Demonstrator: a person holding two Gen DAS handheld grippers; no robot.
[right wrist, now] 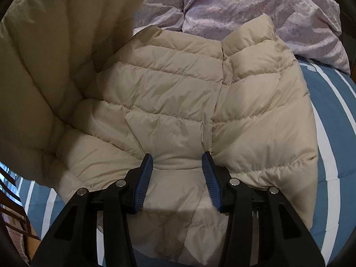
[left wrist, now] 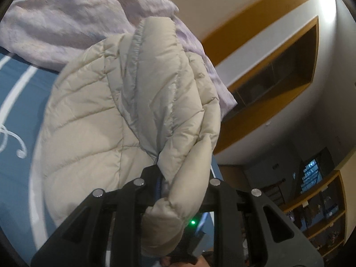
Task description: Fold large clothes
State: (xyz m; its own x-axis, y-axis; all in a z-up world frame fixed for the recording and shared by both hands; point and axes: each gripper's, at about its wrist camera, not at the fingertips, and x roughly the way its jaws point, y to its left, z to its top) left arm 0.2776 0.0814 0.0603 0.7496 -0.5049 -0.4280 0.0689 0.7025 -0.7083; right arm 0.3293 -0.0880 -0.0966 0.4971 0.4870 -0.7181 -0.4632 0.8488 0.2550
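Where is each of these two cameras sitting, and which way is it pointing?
Left wrist: rides on the left gripper, looking along its fingers at a lifted fold of the jacket that they pinch; bed, quilt and wall shelves lie behind. The gripper's black arms show.
Right wrist: rides on the right gripper, looking down at the jacket on the bed. Its blue pads stand apart over the fabric.
Shared: jacket, bed, quilt.
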